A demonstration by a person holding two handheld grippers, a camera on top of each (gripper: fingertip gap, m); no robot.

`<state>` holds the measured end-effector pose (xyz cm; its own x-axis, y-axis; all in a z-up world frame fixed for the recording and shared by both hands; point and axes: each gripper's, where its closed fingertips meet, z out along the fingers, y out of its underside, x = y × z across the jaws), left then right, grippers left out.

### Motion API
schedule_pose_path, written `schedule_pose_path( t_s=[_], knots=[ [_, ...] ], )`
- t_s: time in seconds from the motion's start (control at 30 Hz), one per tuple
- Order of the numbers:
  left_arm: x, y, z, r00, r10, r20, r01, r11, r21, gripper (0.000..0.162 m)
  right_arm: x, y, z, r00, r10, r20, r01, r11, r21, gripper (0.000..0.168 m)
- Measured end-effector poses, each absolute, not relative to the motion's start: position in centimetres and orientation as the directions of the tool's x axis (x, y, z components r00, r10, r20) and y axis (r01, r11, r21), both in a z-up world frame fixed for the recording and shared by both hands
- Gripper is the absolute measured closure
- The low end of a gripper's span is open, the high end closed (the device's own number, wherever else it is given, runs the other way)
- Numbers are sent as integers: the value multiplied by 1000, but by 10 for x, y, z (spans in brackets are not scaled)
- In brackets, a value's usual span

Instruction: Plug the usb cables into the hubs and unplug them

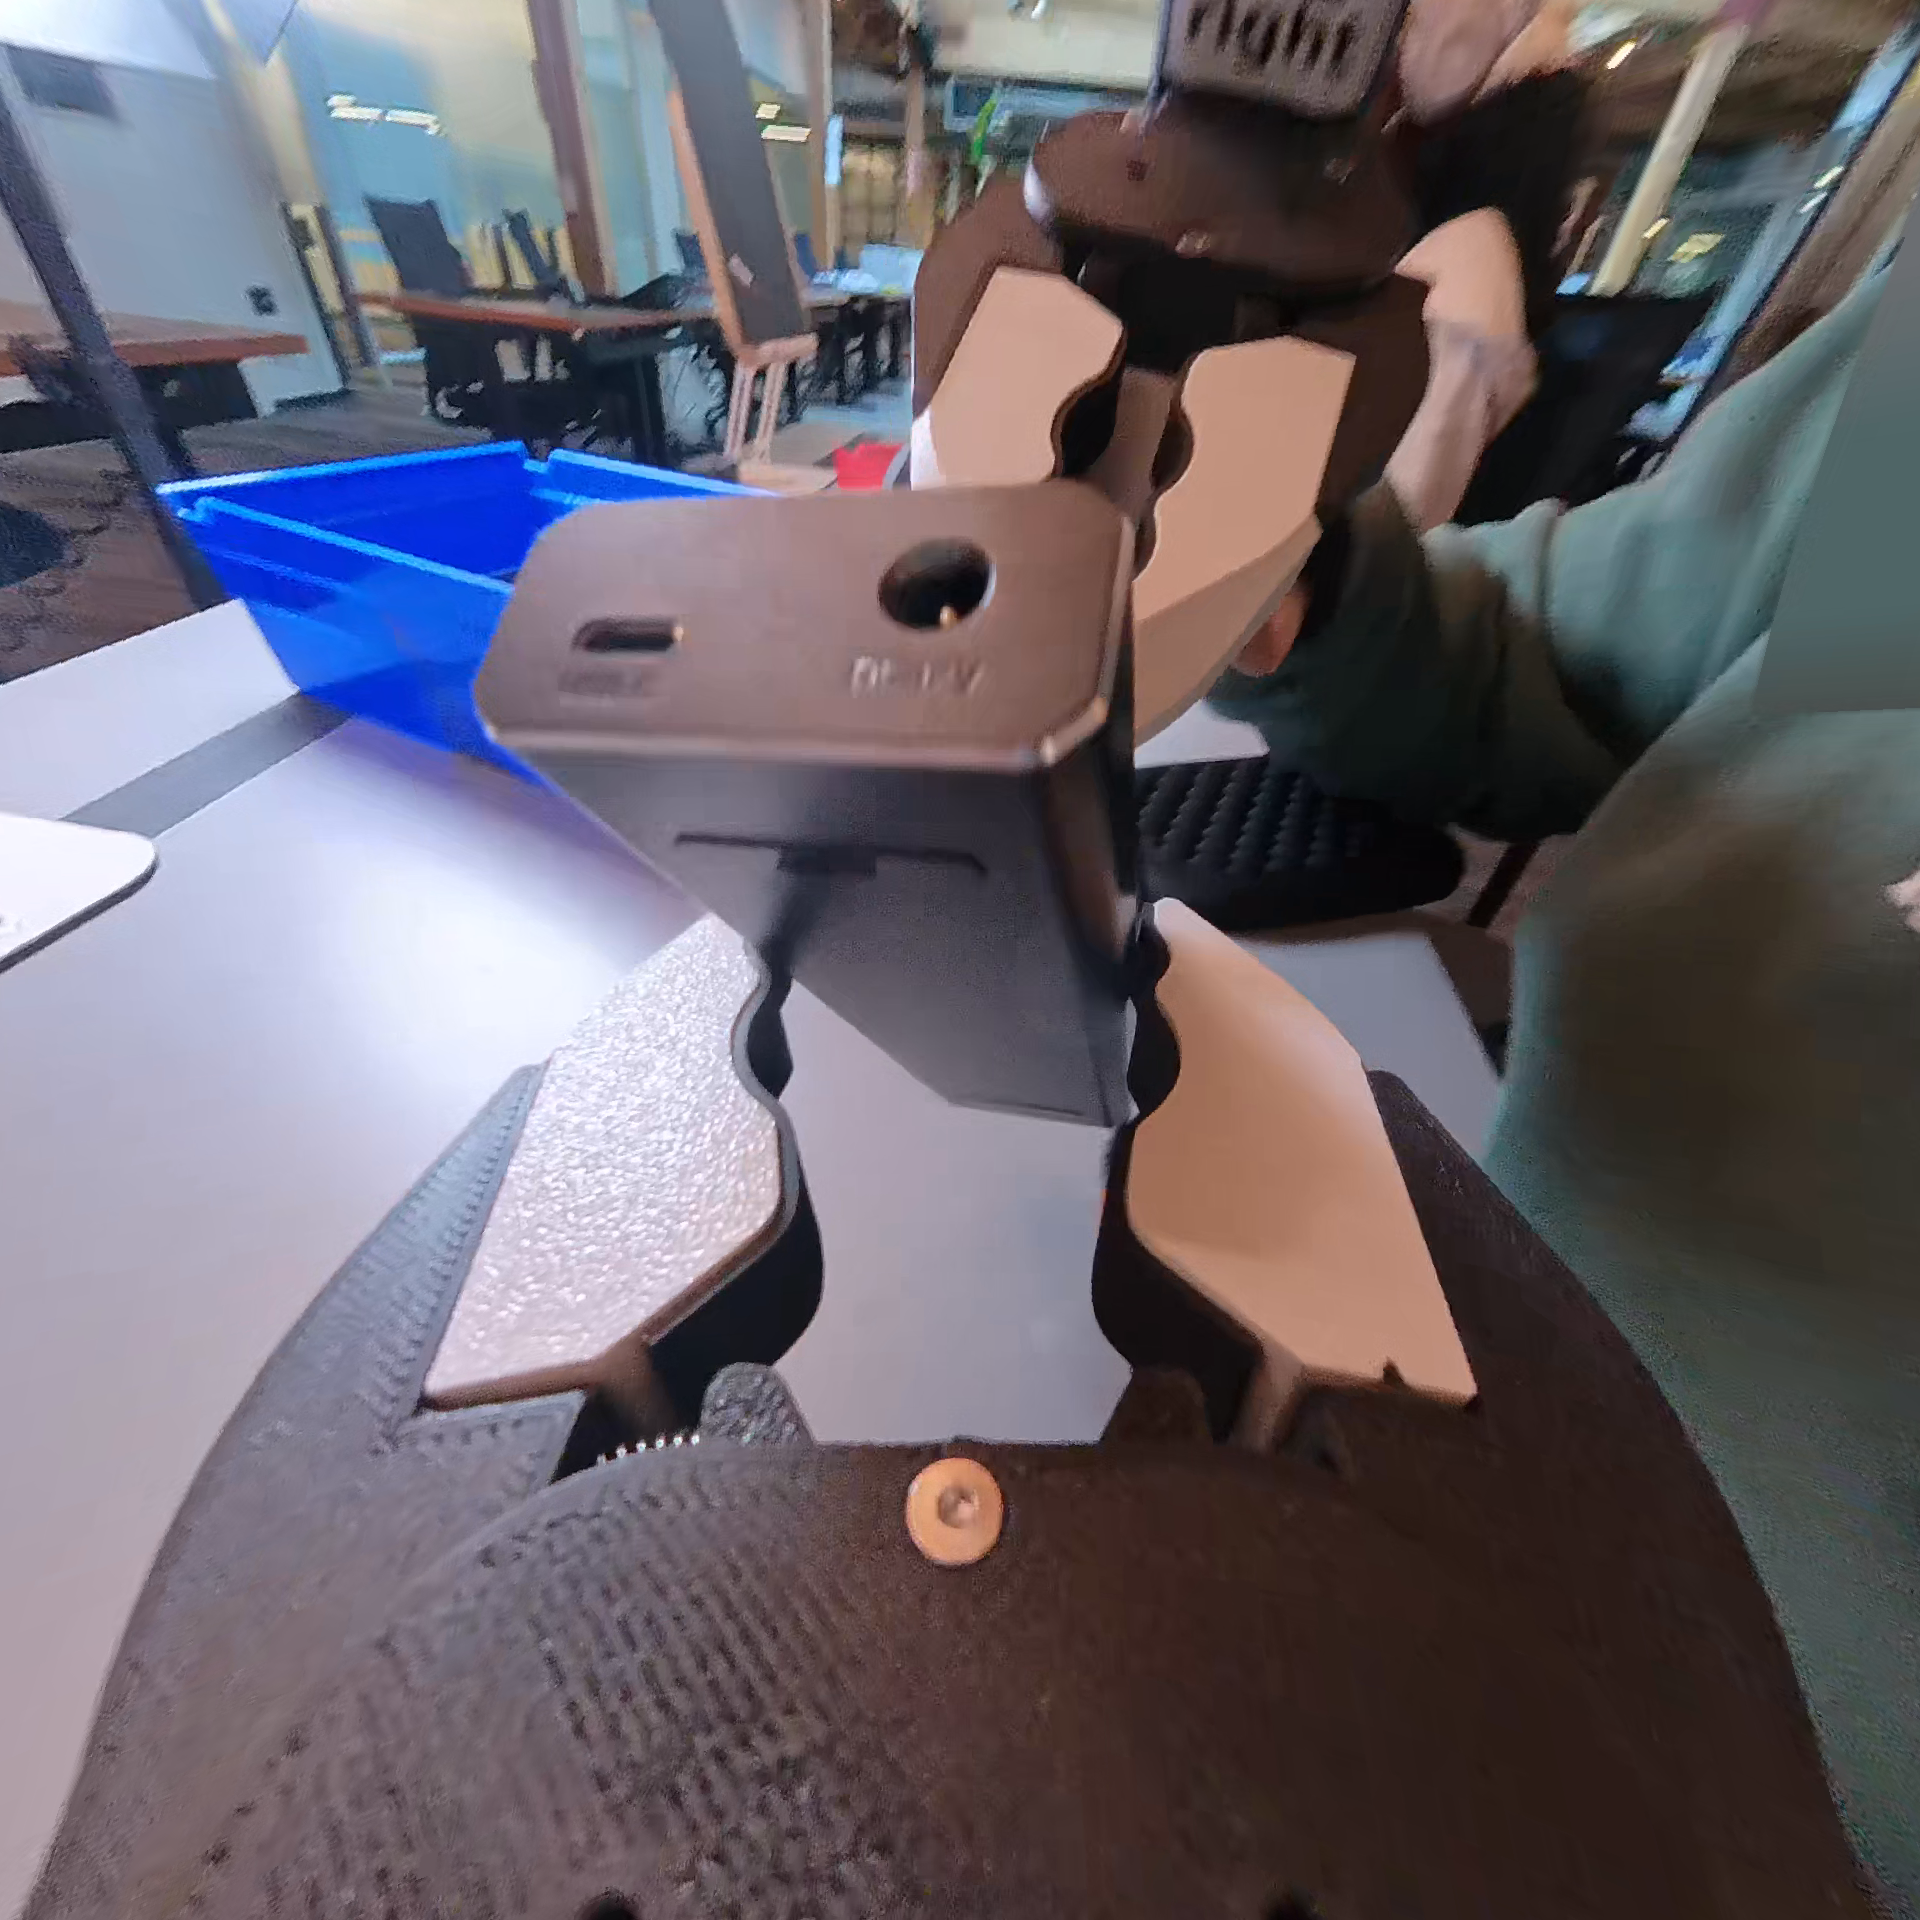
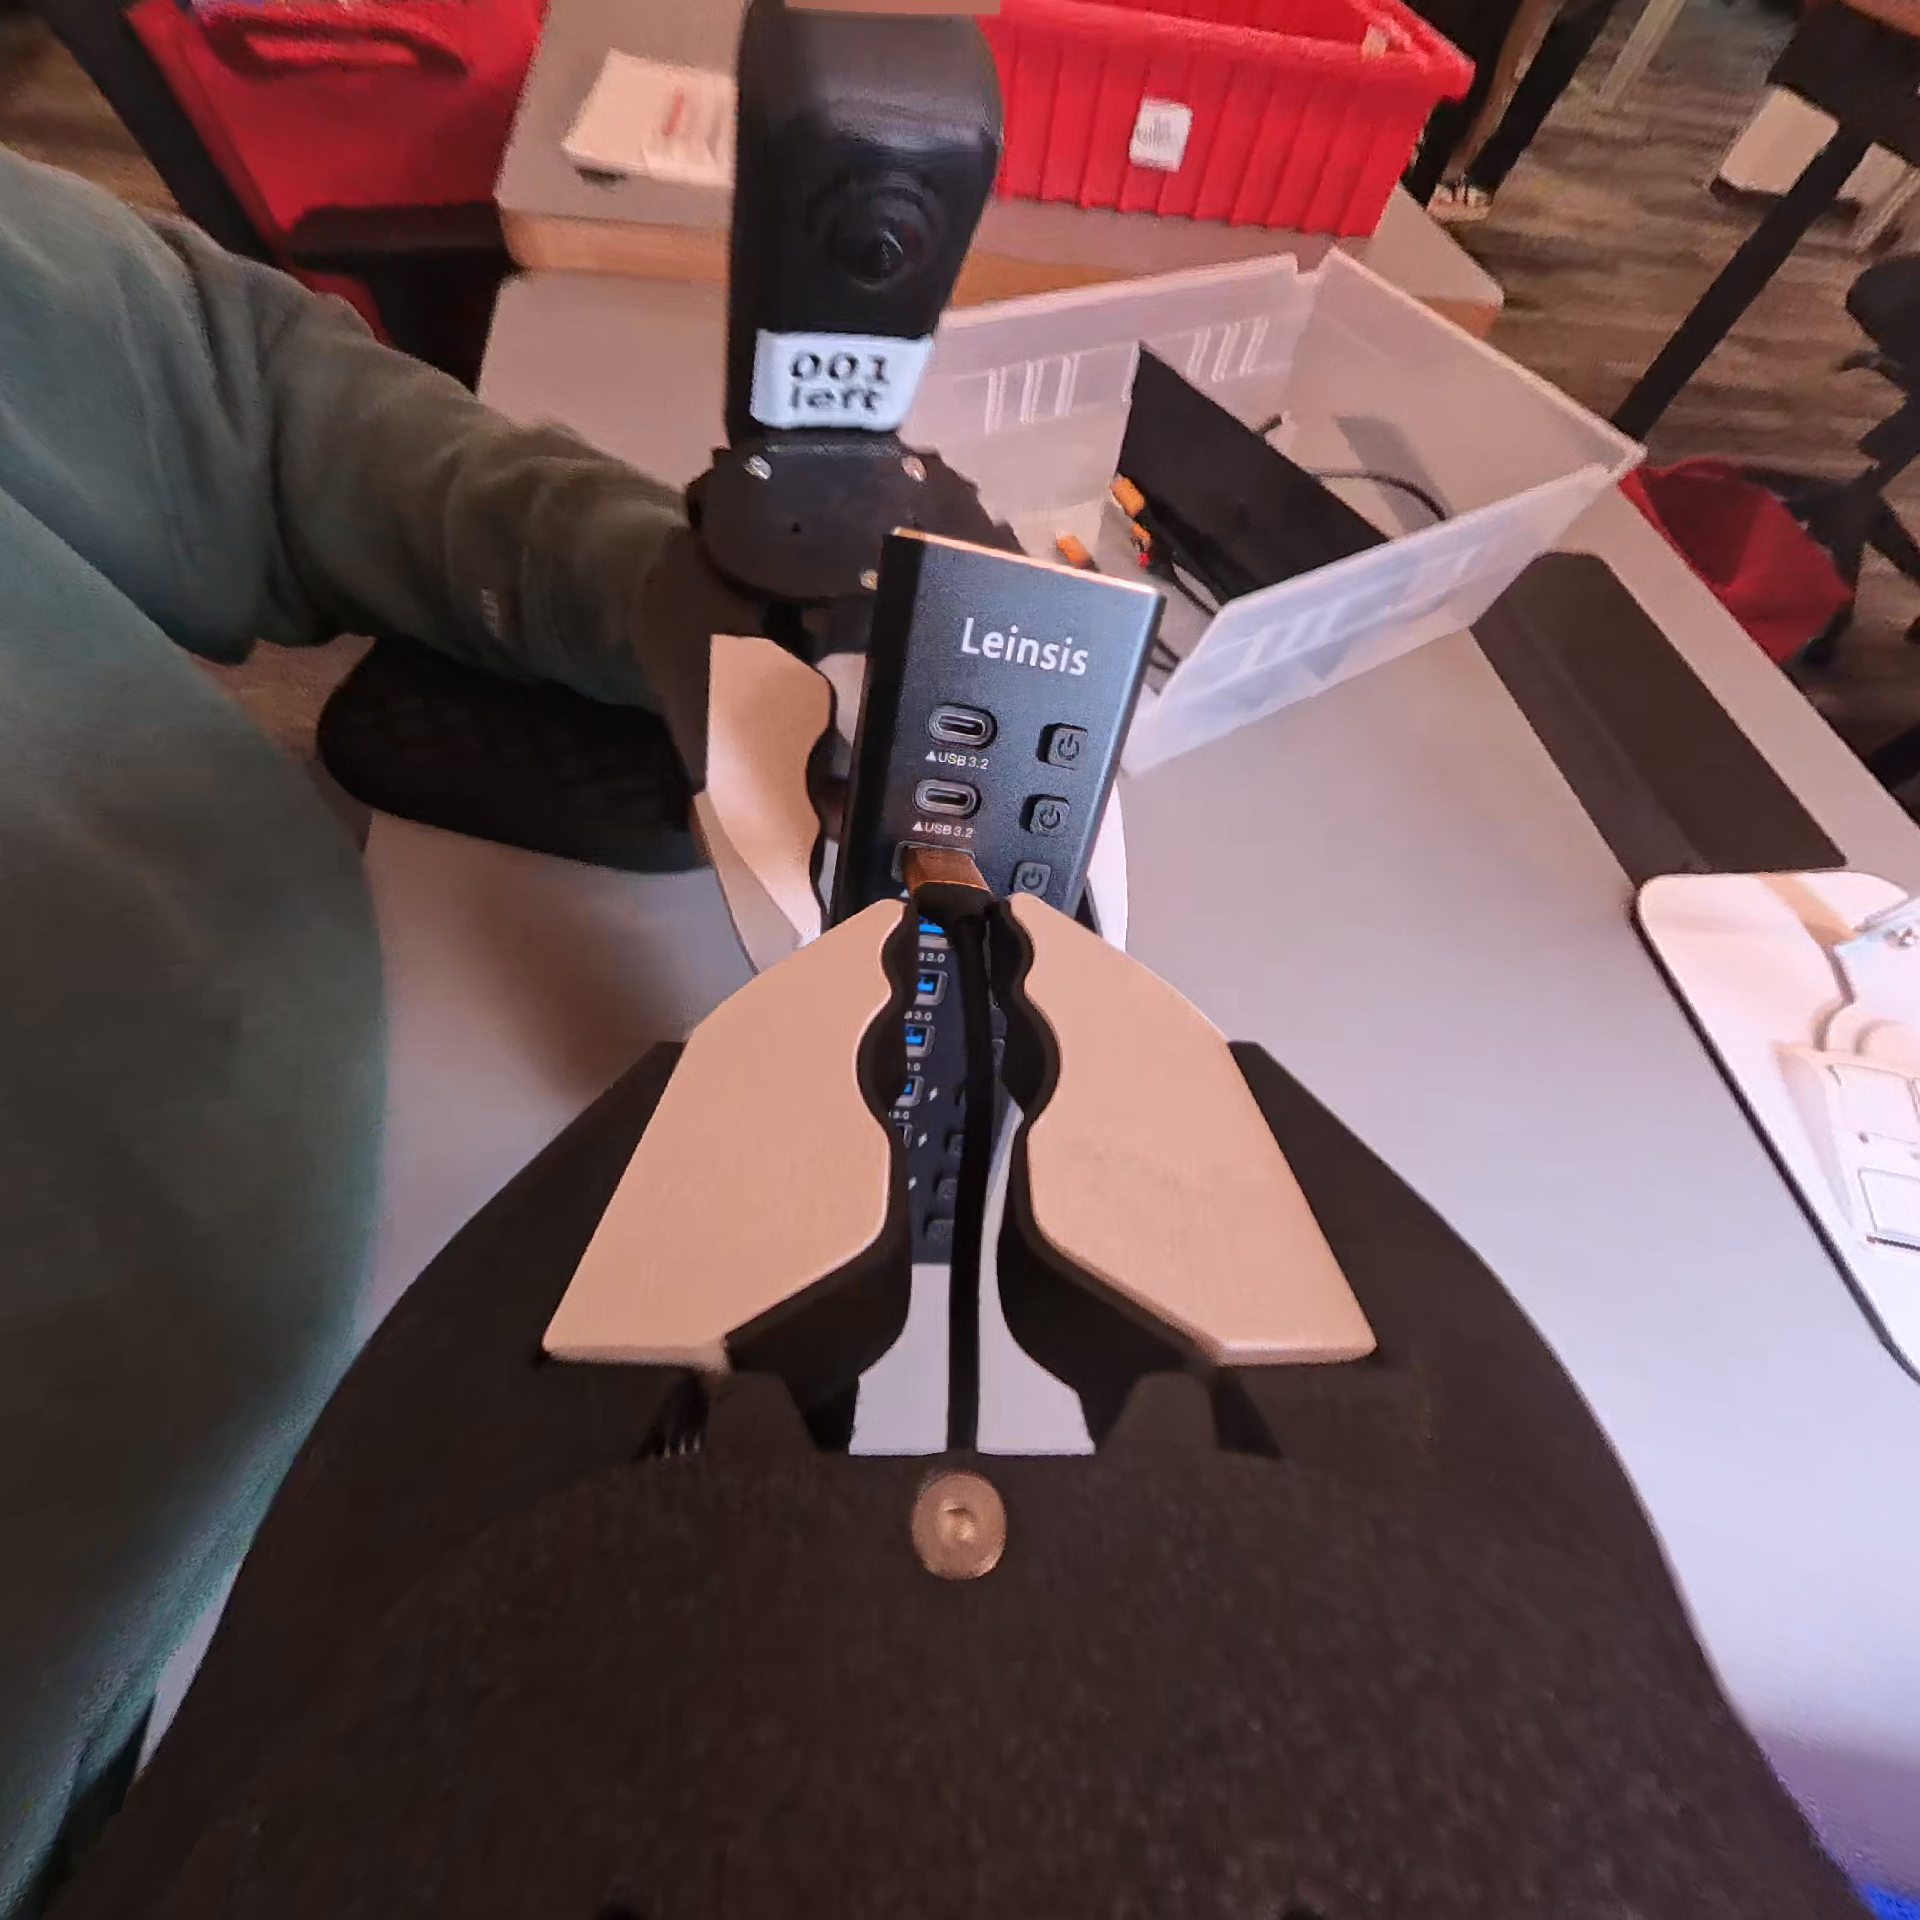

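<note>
My left gripper [image 1: 956, 977] is shut on a black USB hub [image 1: 821, 665] and holds it tilted above the grey table, its end face with two sockets toward the camera. In the right wrist view the hub's [image 2: 1013, 665] port face shows a column of ports and buttons. My right gripper [image 2: 951, 914] is shut on the plug of a black USB cable [image 2: 964, 1195]. The plug's metal tip [image 2: 940, 868] sits in the mouth of the third port from the top. The right gripper's fingers [image 1: 1023, 384] show behind the hub. A left gripper finger [image 2: 764, 769] shows beside the hub.
A blue bin [image 1: 364, 561] stands on the grey table [image 1: 260, 1039] to the left. A clear plastic bin [image 2: 1351, 582] with cables lies behind the hub, red bins [image 2: 1195, 104] farther back. A white object [image 2: 1818, 1039] lies at the right. The person's green sleeve [image 2: 208, 520] is close by.
</note>
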<state>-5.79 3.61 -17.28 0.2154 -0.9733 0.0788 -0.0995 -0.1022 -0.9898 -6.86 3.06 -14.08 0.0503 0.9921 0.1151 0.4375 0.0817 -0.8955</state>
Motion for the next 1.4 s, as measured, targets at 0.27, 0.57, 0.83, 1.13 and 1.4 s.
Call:
schedule_pose_path(
  t_s=[0.27, 0.57, 0.83, 1.13, 1.4],
  knots=[
    [-73, 11, -142, -68, -987, 147, 112, -154, -982, 99, -8, 36, -90, -234, 948, -217, 68, -207, -976, 130],
    [-50, -9, -100, -360, -927, 103, 241, -199, -950, 100, -61, -10, -157, -560, 711, -425, 202, -380, -903, 113],
    [-65, -2, -90, -337, -935, 115, 315, -227, -921, 101, -77, -1, -157, -437, 782, -445, 141, -429, -892, 132],
    [-69, 7, -83, -283, -948, 144, 354, -243, -903, 100, -76, -17, -153, -589, 630, -506, 184, -505, -843, 131],
    [-84, 92, -136, 319, -866, 386, 246, -318, -916, 99, -54, 78, -166, 69, 914, -399, -18, -398, -917, 136]
  ],
)
